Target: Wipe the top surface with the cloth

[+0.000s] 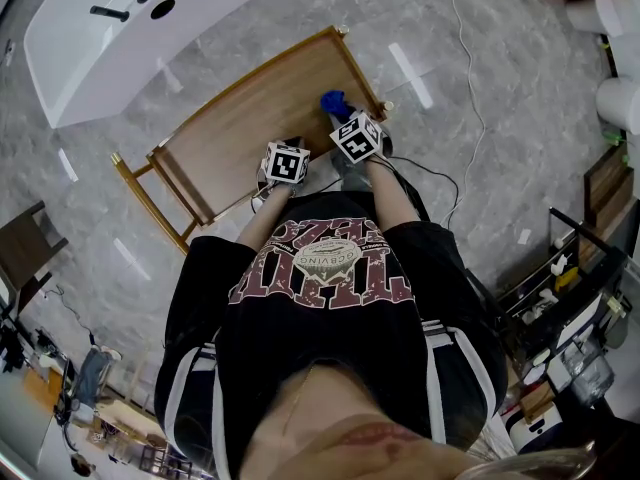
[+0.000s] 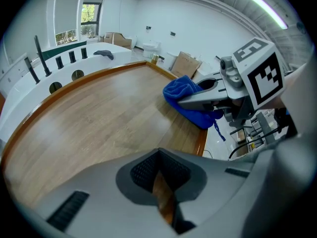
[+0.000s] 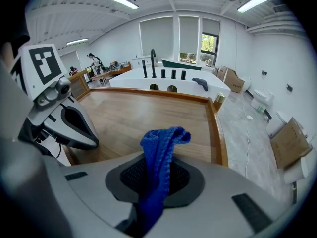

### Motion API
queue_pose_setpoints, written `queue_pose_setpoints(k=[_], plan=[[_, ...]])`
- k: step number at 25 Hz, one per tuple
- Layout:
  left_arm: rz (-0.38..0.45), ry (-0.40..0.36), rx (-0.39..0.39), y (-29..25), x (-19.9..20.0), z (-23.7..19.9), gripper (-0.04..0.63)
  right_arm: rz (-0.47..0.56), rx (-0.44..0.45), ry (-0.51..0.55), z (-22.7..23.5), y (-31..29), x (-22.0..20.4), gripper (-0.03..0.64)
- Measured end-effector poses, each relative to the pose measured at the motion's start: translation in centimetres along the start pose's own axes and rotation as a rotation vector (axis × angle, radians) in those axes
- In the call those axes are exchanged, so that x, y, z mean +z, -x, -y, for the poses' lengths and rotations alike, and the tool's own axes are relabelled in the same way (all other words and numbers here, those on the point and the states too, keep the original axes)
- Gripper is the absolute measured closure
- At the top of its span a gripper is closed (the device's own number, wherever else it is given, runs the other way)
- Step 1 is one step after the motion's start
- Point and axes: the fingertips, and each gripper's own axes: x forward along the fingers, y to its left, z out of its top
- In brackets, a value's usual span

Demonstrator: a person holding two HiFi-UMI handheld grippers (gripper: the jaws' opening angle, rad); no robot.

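Pinched between the jaws of the right gripper [image 3: 156,182], a crumpled blue knitted cloth [image 3: 161,148] sticks out past them. Its bunched end lies on the brown wooden tabletop [image 1: 240,118] with a raised rim, close to the near right corner. The left gripper [image 2: 161,187] has its jaws pressed together on nothing, and it hovers at the near edge just beside the right gripper.

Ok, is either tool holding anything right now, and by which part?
The right tool is shut on the blue cloth, pinching a bunched fold that pokes out past its jaws. The left tool is shut and holds nothing.
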Motion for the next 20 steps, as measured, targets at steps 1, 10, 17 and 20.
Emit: queue_pose_setpoints(k=[1, 10, 17, 20], plan=[[-0.003, 0.003, 0.002, 0.0, -0.1, 0.1, 0.546, -0.001, -0.013, 0.000, 0.3, 0.1, -0.1, 0.552], [-0.006, 0.021, -0.001, -0.2, -0.3, 0.0, 0.546, -0.014, -0.093, -0.028, 2.5, 0.6, -1.0, 0.552], [0.002, 0.019, -0.001, 0.0, -0.1, 0.2, 0.546, -0.014, -0.122, -0.071, 4.0, 1.5, -1.6, 0.552], [0.012, 0.027, 0.001, 0.0, -0.1, 0.3, 0.546, -0.019, -0.139, -0.079, 4.6, 1.8, -2.0, 0.552]])
